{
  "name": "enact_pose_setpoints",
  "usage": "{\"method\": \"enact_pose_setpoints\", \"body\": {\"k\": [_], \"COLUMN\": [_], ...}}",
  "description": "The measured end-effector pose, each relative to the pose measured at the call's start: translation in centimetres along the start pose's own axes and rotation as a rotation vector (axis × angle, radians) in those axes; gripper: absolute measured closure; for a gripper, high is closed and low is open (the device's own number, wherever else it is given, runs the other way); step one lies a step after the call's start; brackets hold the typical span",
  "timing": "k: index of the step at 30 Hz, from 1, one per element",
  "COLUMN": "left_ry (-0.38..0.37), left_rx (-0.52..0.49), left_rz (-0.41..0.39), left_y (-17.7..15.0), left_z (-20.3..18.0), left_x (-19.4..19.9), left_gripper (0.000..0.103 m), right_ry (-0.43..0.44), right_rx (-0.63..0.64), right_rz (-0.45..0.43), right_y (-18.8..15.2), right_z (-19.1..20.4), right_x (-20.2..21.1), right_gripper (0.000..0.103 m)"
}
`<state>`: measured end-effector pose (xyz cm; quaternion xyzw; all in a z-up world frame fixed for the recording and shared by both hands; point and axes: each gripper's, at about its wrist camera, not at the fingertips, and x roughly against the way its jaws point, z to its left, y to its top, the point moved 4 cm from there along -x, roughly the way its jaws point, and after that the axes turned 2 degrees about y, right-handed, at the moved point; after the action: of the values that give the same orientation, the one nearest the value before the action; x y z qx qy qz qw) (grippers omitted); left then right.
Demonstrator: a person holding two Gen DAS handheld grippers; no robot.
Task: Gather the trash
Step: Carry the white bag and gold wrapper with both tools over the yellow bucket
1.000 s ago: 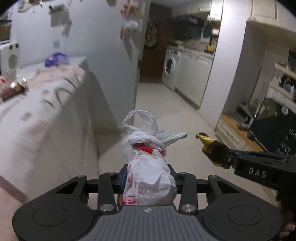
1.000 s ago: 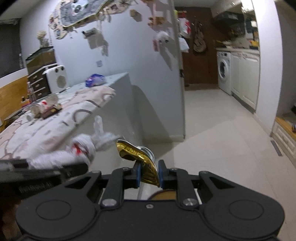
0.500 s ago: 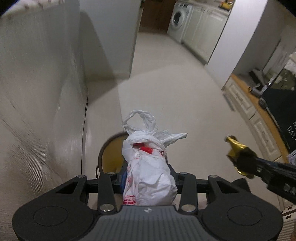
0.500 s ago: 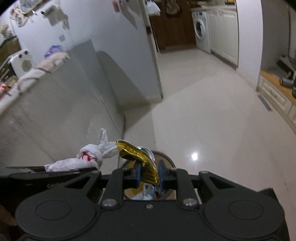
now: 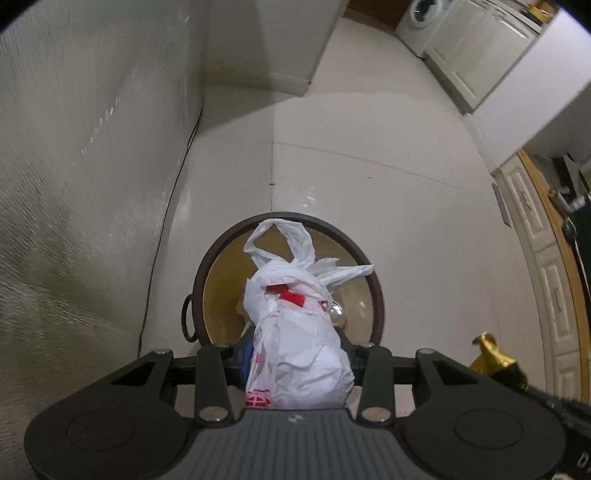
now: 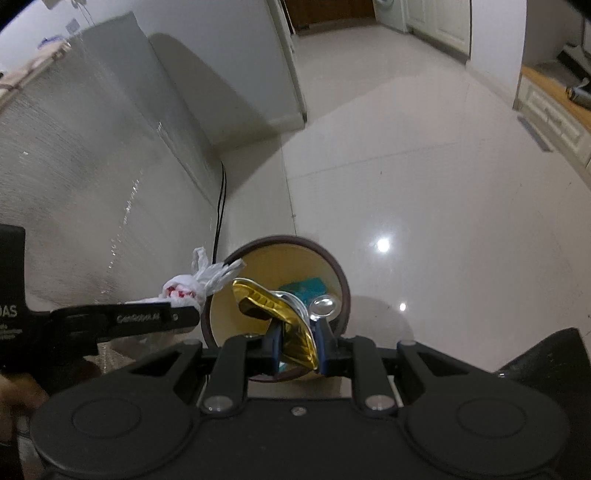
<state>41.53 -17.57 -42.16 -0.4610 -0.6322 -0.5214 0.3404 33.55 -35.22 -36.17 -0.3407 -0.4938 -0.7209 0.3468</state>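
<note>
Teal carton (image 6: 304, 288) in right view only

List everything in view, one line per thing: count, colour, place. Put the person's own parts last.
plastic bag: one, white with red print, knotted, clamped in the left gripper above the bin
crushed can: one, gold, pinched in the right gripper over the bin
trash bin: one, brown rim, yellow inside, on the floor by the counter
teal item: one, inside the bin
floor: white glossy tiles
cable: one, black, down the counter side
washing machine: one, white, far end
left gripper: one, black, shut on the bag
right gripper: one, black, shut on the can
hand: one, blurred, at the left gripper's handle
</note>
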Motion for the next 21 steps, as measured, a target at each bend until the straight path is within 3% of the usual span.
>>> {"method": "enact_pose_setpoints", "body": {"k": [5,10,21], "left_ry": [0.002,0.015,0.082], "left_rx": [0.049,0.073,-0.004], "left_rz": [0.001,0.001,0.031], "left_y": [1.1,1.9,0.5], "left_z": [1.3,2.5,3.5], "left_x": [-3.6,-6.2,-6.4], "left_gripper": [0.061,0.033,0.028], "right_ry": [0.011,0.005,0.0], "right_rx": [-0.023,-0.043,-0.089], "right_rz": [0.049,0.089,0.142], "right_y": [0.5,0.6,1.3], "right_z": [0.3,-0.1,-0.2], "right_x": [-3.9,-6.7,-11.1], "right_gripper": [0.084,0.084,0.084]}}
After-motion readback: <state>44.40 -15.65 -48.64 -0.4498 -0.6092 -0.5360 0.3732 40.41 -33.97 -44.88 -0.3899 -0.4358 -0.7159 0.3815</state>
